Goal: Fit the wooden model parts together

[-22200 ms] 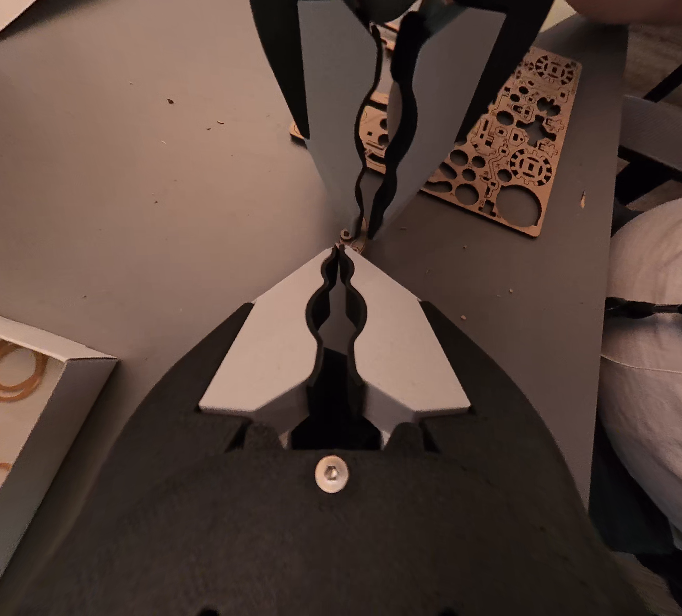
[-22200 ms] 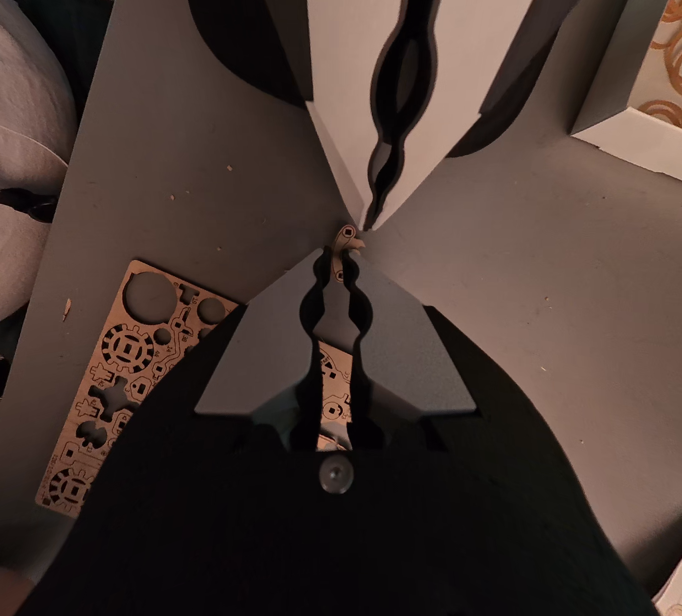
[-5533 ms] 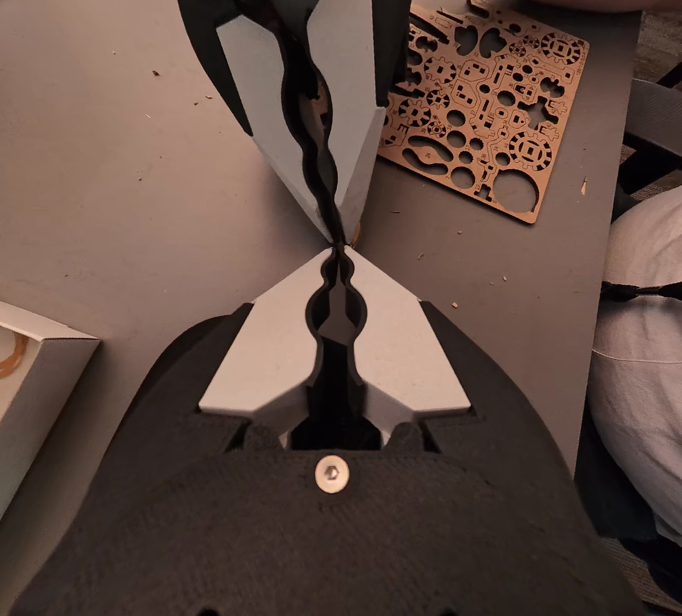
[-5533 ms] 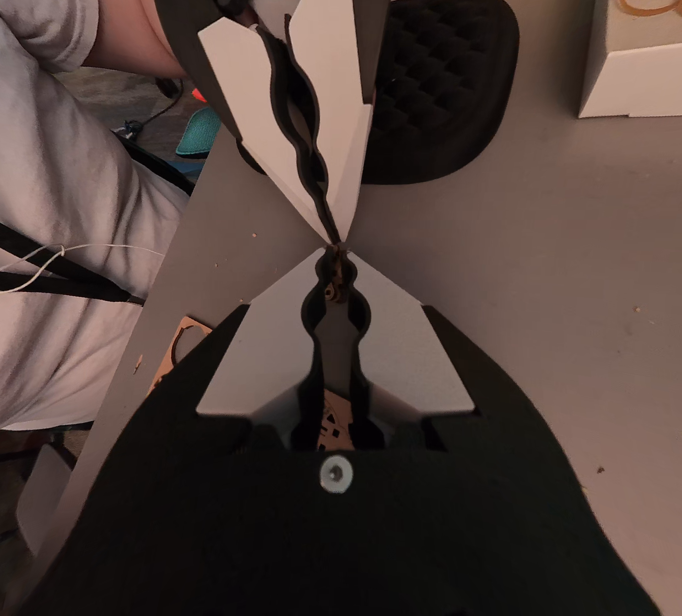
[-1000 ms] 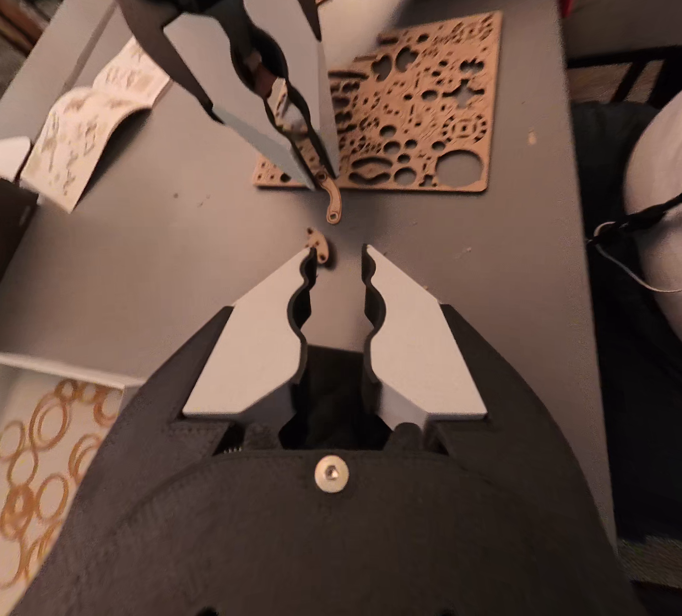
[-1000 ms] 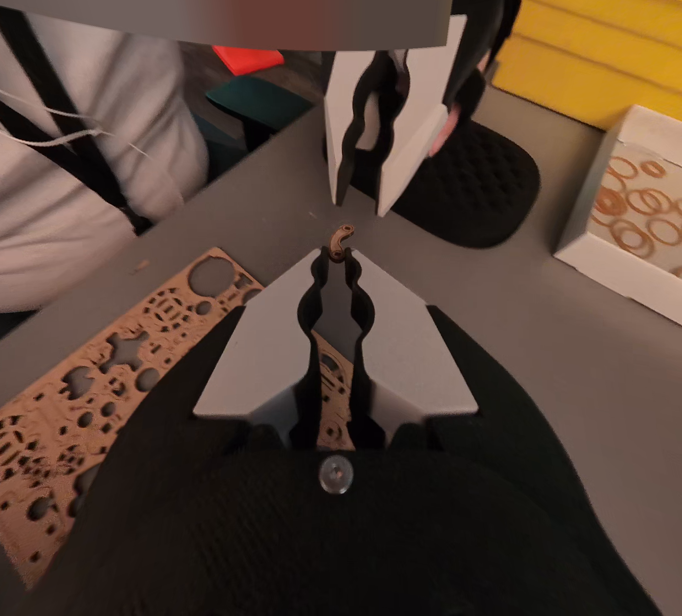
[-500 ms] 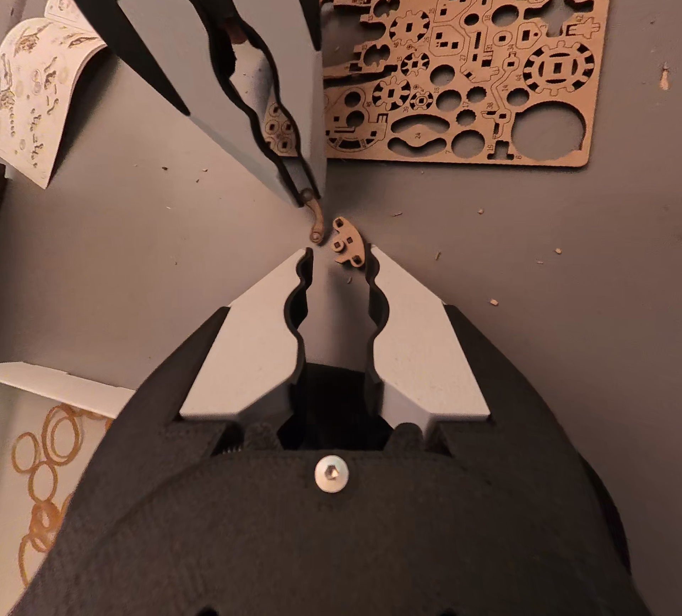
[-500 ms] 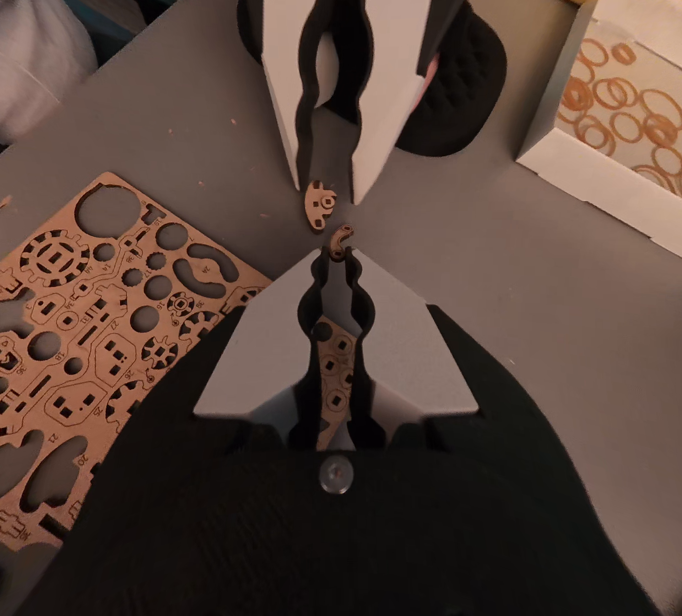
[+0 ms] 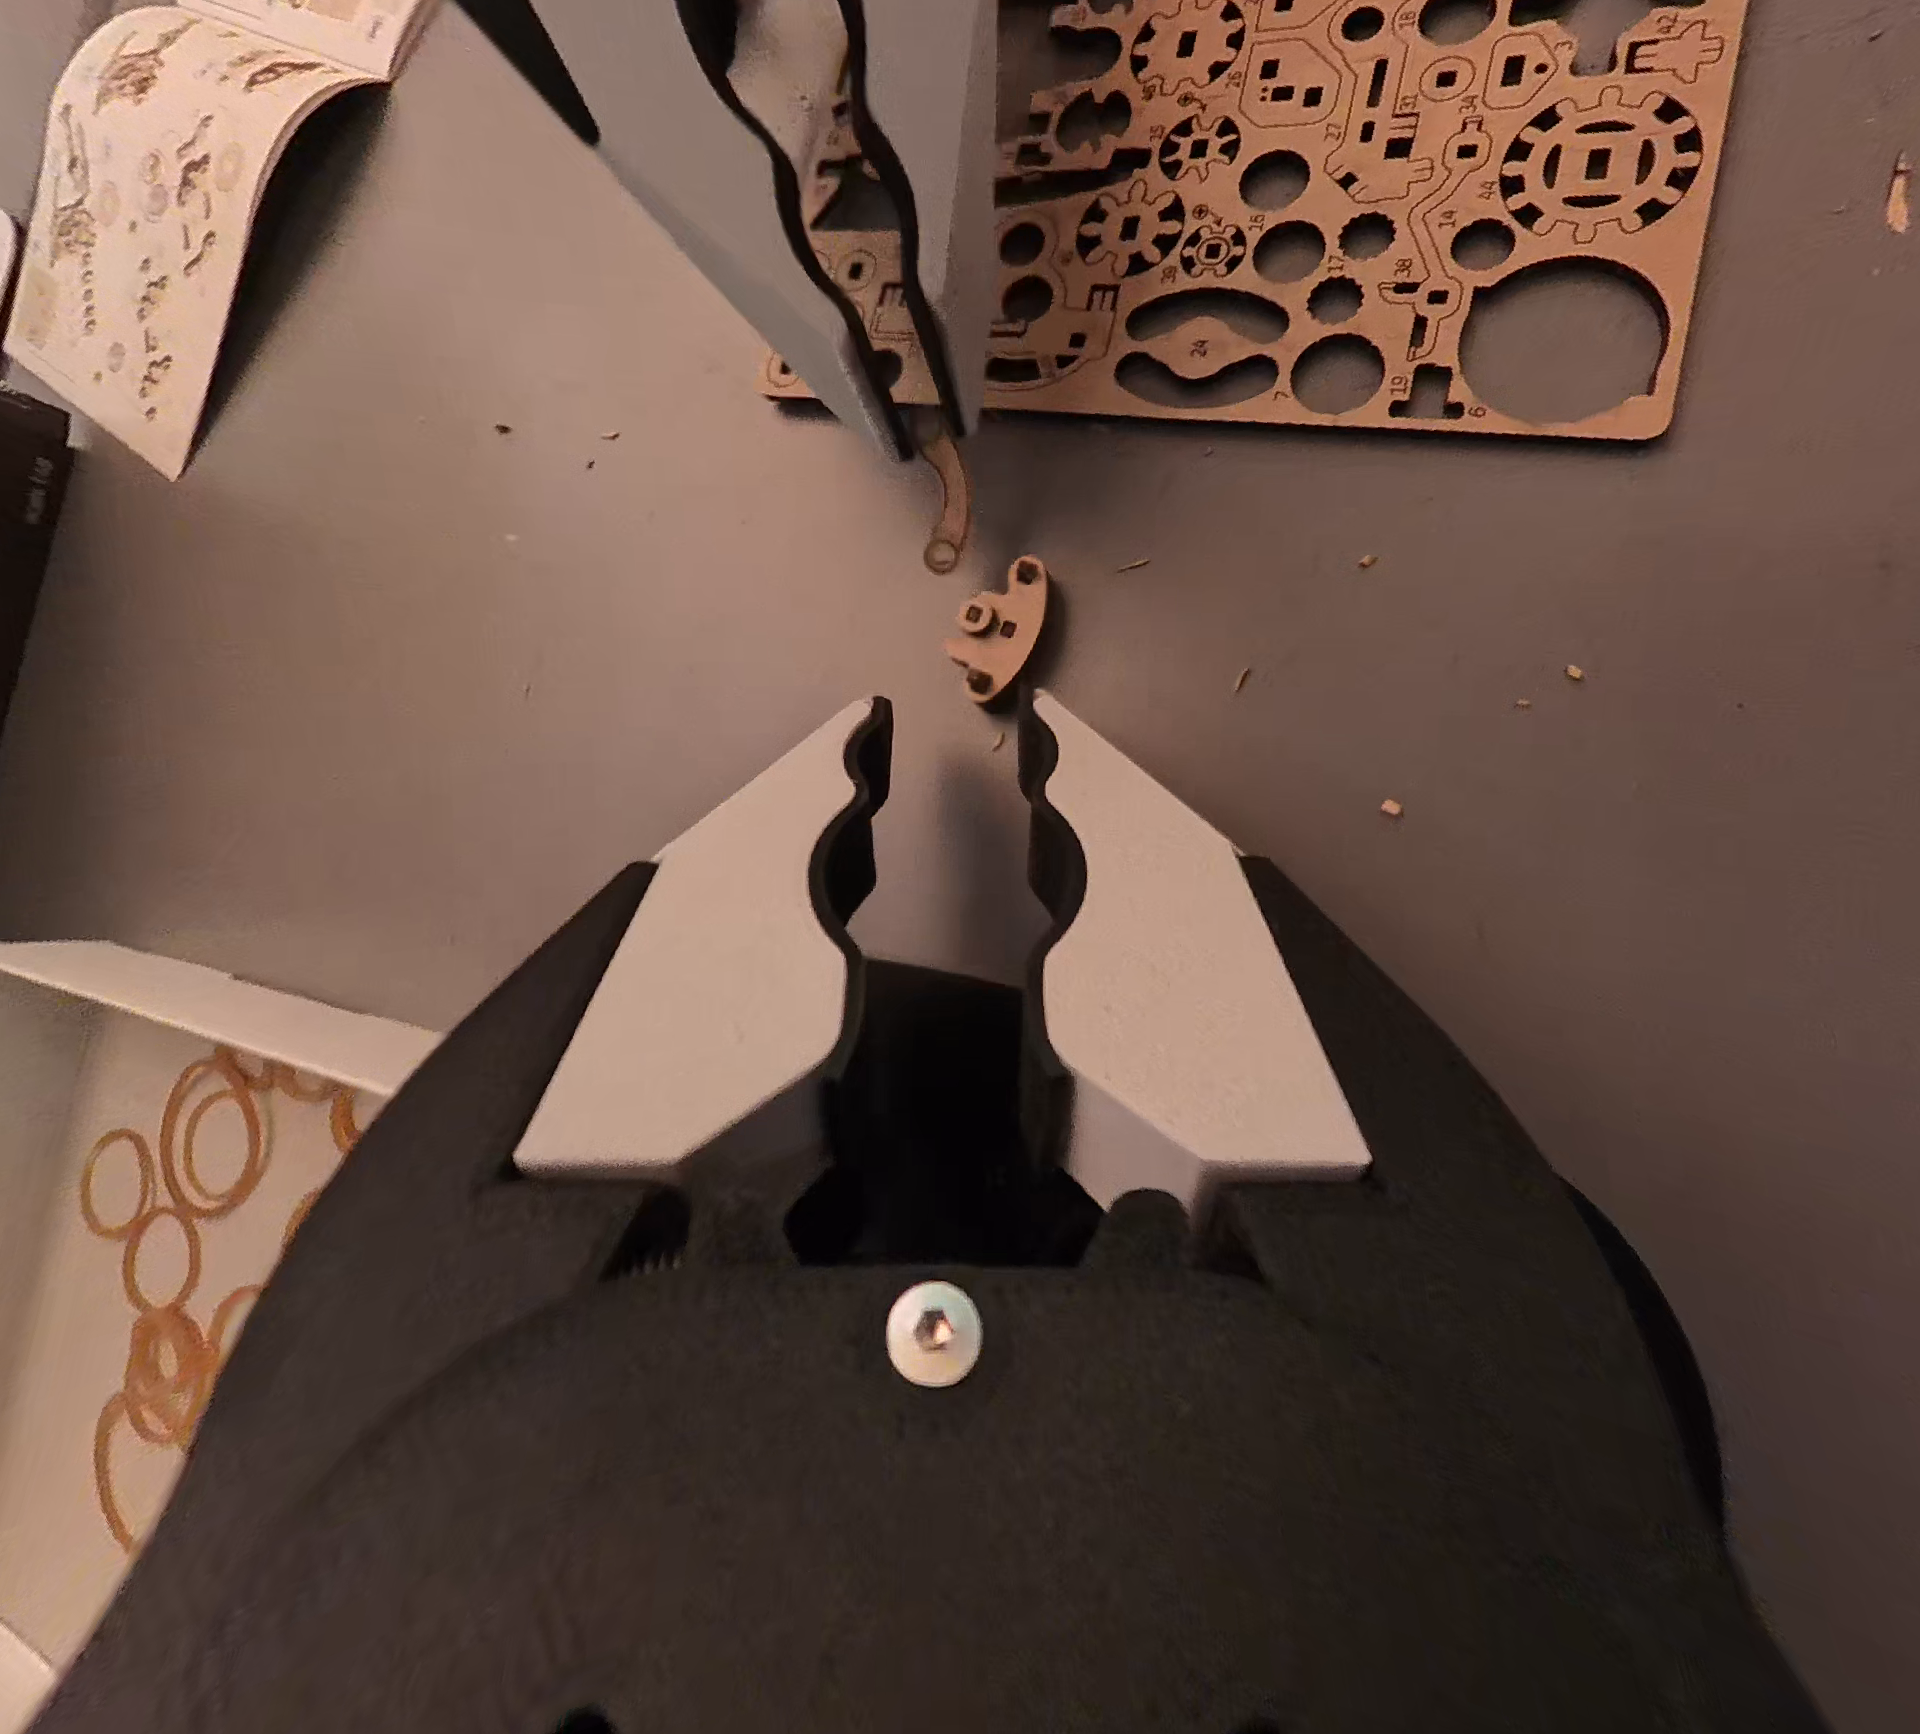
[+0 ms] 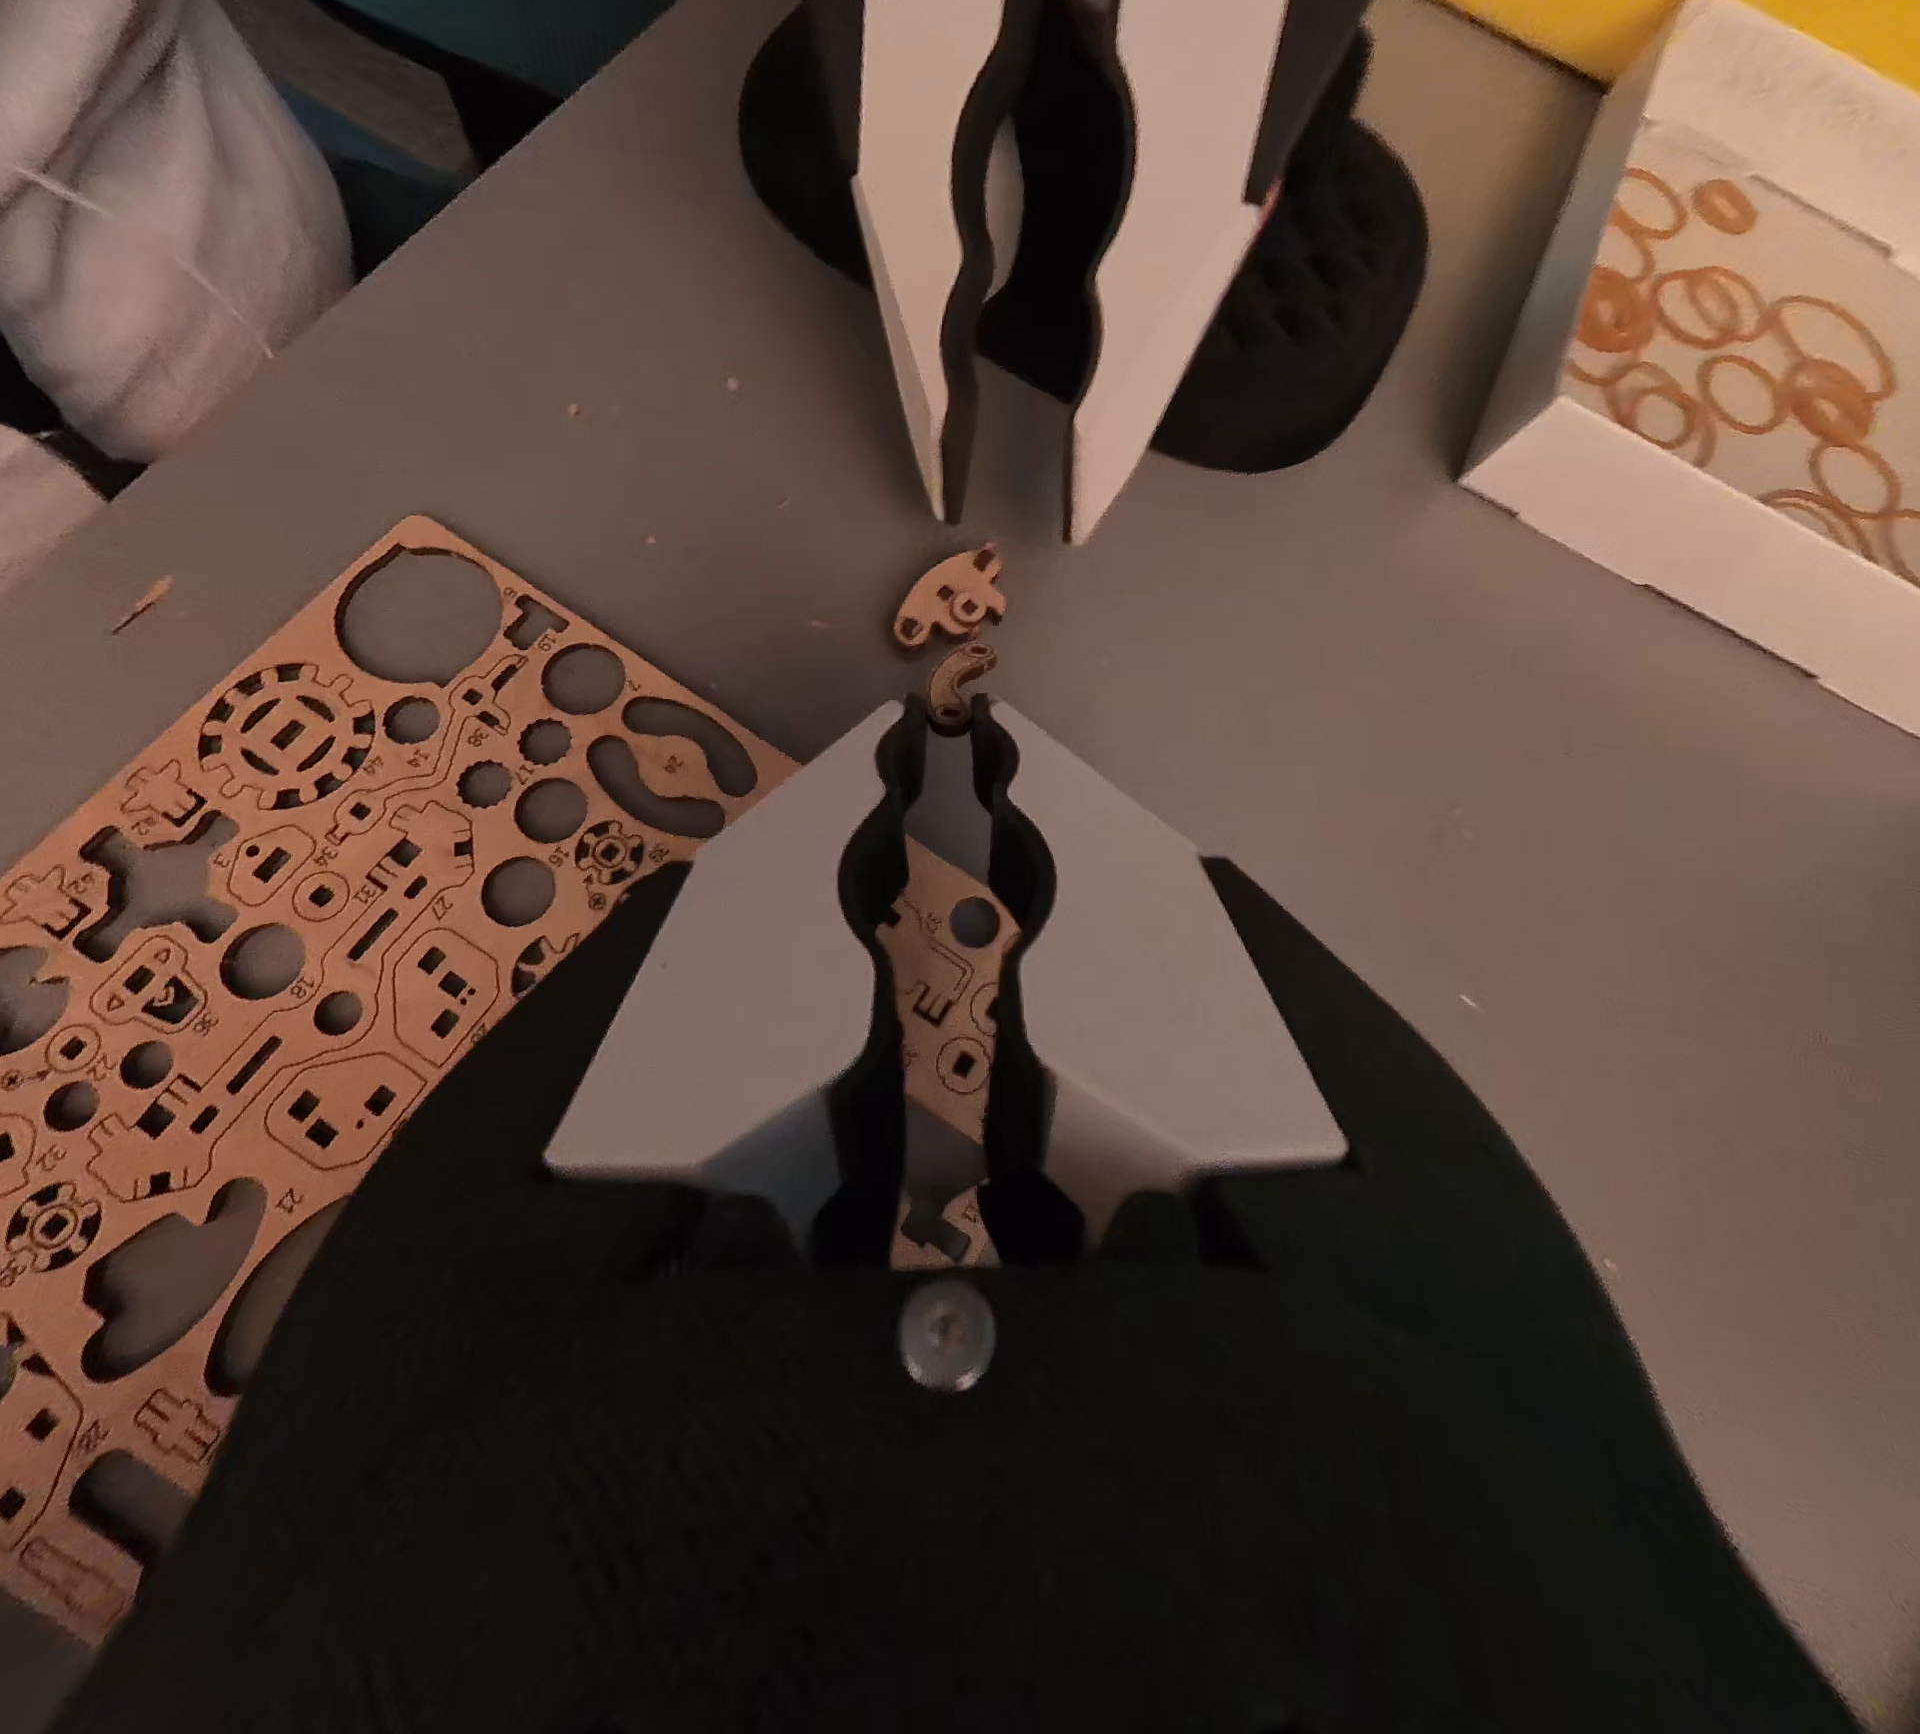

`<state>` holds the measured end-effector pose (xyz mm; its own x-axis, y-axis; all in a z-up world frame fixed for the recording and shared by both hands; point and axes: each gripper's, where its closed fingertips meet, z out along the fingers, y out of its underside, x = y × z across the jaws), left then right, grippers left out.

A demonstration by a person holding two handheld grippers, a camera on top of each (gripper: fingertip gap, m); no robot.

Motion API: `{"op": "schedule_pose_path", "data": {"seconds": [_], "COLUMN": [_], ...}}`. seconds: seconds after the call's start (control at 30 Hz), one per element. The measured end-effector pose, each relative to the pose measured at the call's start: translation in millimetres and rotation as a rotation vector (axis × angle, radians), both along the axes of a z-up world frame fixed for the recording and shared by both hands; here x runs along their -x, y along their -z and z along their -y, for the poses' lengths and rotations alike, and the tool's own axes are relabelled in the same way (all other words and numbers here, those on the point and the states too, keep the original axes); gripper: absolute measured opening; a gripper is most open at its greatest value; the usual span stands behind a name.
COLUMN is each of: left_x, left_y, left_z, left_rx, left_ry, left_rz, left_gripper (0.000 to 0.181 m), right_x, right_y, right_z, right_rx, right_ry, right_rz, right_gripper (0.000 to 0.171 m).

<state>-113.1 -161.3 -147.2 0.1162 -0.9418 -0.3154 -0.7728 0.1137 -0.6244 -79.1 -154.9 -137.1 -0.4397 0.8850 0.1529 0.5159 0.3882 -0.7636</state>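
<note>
**Hooked piece held over the flat plate, fit not yet made**

The right gripper (image 10: 951, 716) is clamped on a small curved wooden hook (image 10: 958, 672), pinched by one end at the very fingertips so that its ringed end sticks out forward. Just beyond that free end lies the flat wooden plate (image 9: 1000, 631), a little rounded piece with square holes and a raised peg, resting on the grey desk (image 9: 1455, 749). From the left wrist view the hook (image 9: 948, 508) hangs close to the plate but apart from it; I see a sliver of desk between them.

The left gripper (image 9: 956, 716) has its fingers apart and nothing in them. Its tips sit on the near side of the plate, one finger almost at the plate's edge; whether it touches I cannot tell.

The punched-out wooden sheet (image 9: 1507, 126) lies beyond the plate, under and beside the right gripper. An open instruction booklet (image 9: 197, 157) is farther from the plate, and a white box of rubber bands (image 10: 1714, 354) sits near the left gripper.

My reading: this is the alignment step. Next, I would expect the left gripper to close on the plate or pin it steady, then the hook's ring to be lowered onto the peg. Both pieces are tiny, so a slight skew could push the plate away.
</note>
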Motion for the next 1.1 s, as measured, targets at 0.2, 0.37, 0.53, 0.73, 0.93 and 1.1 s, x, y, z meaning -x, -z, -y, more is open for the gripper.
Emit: {"op": "schedule_pose_path", "data": {"seconds": [0.2, 0.37, 0.53, 0.73, 0.93, 1.1], "left_x": [16, 26, 28, 31, 23, 18], "left_y": [-5, -11, -14, -17, -18, -16], "left_z": [-5, -3, -8, -13, -9, 0], "left_rx": [0.031, 0.027, 0.061, 0.121, 0.163, 0.111], "left_ry": [-0.123, -0.153, -0.185, -0.189, -0.120, 0.031], "left_rz": [0.068, 0.110, 0.168, 0.211, 0.225, 0.162], "left_gripper": [0.021, 0.020, 0.018, 0.014, 0.018, 0.018], "right_x": [3, 12, 22, 22, 22, 24], "right_y": [-11, -19, -15, -11, -8, 0], "right_z": [-5, 8, 23, 17, 18, 15], "right_rx": [-0.028, 0.018, -0.020, -0.055, -0.119, -0.132], "right_ry": [0.146, 0.326, 0.361, 0.401, 0.369, 0.350], "right_rz": [-0.058, -0.128, -0.187, -0.223, -0.204, -0.157], "right_gripper": [0.007, 0.007, 0.007, 0.006, 0.007, 0.007]}}
